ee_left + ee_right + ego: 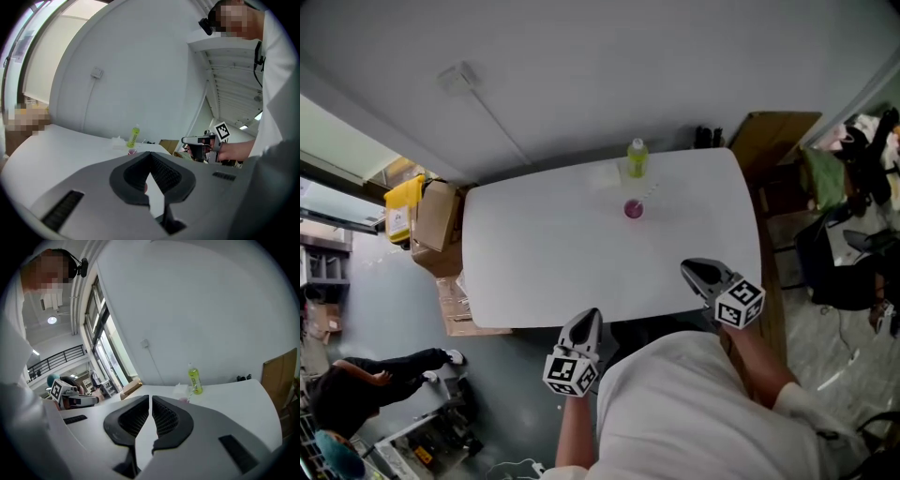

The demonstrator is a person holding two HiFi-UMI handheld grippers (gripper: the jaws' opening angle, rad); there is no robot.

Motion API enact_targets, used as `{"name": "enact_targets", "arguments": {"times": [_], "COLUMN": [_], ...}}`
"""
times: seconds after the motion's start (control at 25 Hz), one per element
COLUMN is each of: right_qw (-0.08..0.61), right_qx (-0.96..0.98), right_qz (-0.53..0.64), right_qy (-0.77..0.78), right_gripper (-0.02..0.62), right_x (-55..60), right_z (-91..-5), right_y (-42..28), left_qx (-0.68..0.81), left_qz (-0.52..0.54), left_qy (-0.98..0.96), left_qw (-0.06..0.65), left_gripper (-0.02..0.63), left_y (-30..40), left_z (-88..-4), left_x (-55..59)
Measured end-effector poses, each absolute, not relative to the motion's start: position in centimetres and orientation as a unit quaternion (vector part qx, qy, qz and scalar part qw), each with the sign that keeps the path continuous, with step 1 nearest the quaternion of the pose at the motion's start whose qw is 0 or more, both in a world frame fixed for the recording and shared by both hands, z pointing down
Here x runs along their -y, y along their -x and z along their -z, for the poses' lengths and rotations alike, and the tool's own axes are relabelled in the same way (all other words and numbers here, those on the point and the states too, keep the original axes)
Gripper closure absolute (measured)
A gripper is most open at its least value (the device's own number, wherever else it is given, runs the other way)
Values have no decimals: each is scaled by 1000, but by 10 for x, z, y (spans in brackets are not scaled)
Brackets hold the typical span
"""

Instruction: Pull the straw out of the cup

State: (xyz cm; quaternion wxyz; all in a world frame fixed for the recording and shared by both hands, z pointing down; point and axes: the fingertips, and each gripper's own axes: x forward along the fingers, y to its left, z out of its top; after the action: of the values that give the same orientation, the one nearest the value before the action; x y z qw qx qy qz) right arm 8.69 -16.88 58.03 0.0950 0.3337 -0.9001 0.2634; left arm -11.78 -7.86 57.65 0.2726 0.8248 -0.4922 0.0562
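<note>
The straw point(191, 393) leans in the small pink cup point(634, 208), which stands toward the far side of the white tabletop point(534, 253), near a green bottle point(637, 157) (a white tissue point(605, 175) lies just beside that bottle). Well apart from the cup, at the near edge, the left hand-held gripper point(591, 317) and the right hand-held gripper point(689, 270) are both clenched, with nothing between their jaws.

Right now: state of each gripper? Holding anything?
Left gripper: closed, nothing between its jaws.
Right gripper: closed, nothing between its jaws.
</note>
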Motion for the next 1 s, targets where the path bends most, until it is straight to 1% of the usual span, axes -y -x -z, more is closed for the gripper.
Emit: {"name": "enact_targets", "arguments": {"times": [0.44,0.52,0.56,0.76,1.0], "right_qw": [116,122,125,135,127], "right_qx": [901,898,896,884,865], "right_qz": [-292,-299,-303,-323,-362], "right_qy": [-300,-300,-300,-308,-325], "right_gripper": [552,531,497,489,459], "right_x": [264,276,281,307,338], "right_z": [-637,-651,-658,-691,-733], "right_y": [-87,-84,-82,-75,-73], "left_qx": [520,522,523,525,530], "left_qz": [-65,-69,-72,-84,-89], "left_qy": [-795,-792,-790,-783,-776], "left_qw": [304,309,311,323,330], "left_gripper": [604,604,604,604,604], "left_y": [90,90,90,93,94], "left_z": [-594,-596,-598,-607,-617], "left_x": [111,113,113,124,135]}}
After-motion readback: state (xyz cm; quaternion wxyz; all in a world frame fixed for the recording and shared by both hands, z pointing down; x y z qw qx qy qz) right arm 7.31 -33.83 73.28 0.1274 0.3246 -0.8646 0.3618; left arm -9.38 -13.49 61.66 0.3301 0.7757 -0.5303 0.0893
